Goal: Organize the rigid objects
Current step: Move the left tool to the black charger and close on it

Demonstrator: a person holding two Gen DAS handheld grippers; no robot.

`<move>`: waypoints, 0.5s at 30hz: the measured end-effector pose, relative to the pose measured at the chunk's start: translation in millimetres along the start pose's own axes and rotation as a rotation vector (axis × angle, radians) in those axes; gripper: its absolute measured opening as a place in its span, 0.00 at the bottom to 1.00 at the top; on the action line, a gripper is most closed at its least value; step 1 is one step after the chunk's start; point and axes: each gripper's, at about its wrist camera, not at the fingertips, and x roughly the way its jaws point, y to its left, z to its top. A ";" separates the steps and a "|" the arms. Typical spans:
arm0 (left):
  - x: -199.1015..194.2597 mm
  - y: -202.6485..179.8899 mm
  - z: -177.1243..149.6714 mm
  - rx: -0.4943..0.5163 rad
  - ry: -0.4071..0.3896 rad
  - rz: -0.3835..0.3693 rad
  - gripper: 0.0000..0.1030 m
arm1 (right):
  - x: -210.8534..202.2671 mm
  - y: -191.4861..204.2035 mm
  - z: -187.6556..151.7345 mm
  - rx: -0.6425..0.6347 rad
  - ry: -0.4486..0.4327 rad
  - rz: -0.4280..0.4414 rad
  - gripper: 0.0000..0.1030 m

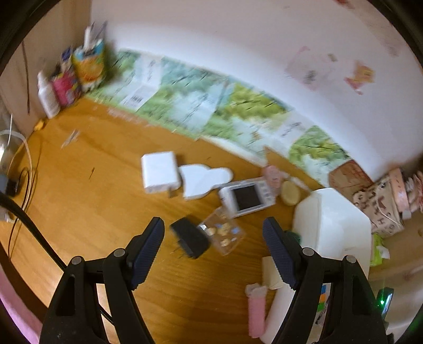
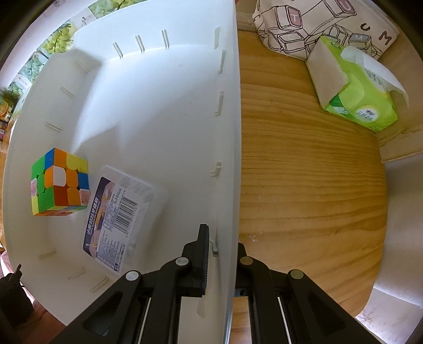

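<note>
My left gripper (image 1: 213, 232) stands open over the wooden table, nothing held. Just beyond its fingers lie a black charger (image 1: 189, 240) and a clear plastic case (image 1: 222, 232) with small figures inside. Farther off are a white box (image 1: 160, 171), a white cloud-shaped piece (image 1: 205, 179) and a white handheld device (image 1: 247, 197). The white bin (image 1: 333, 222) is at the right. My right gripper (image 2: 223, 243) is shut on the bin wall (image 2: 230, 132), one finger inside and one outside. Inside the bin lie a colourful puzzle cube (image 2: 59, 182) and a clear labelled box (image 2: 120, 217).
A yellow round tin (image 1: 290, 192) and a pink item (image 1: 272, 176) sit beyond the device. A pink stick (image 1: 256, 309) lies near the front. Bottles and cartons (image 1: 71, 76) stand in the far left corner, cables (image 1: 23, 182) at left. A green tissue pack (image 2: 357, 87) and a printed bag (image 2: 317, 23) lie right of the bin.
</note>
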 end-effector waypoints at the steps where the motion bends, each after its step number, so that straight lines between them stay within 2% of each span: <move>1: 4.0 5.8 -0.2 -0.022 0.018 0.002 0.77 | 0.8 -0.1 0.7 -0.001 0.003 0.000 0.08; 8: 32.8 31.3 -9.2 -0.170 0.142 -0.061 0.77 | 6.0 0.5 6.4 -0.003 0.023 0.001 0.08; 15: 62.1 43.6 -17.4 -0.254 0.230 -0.036 0.77 | 14.2 -1.8 8.3 0.000 0.040 0.002 0.08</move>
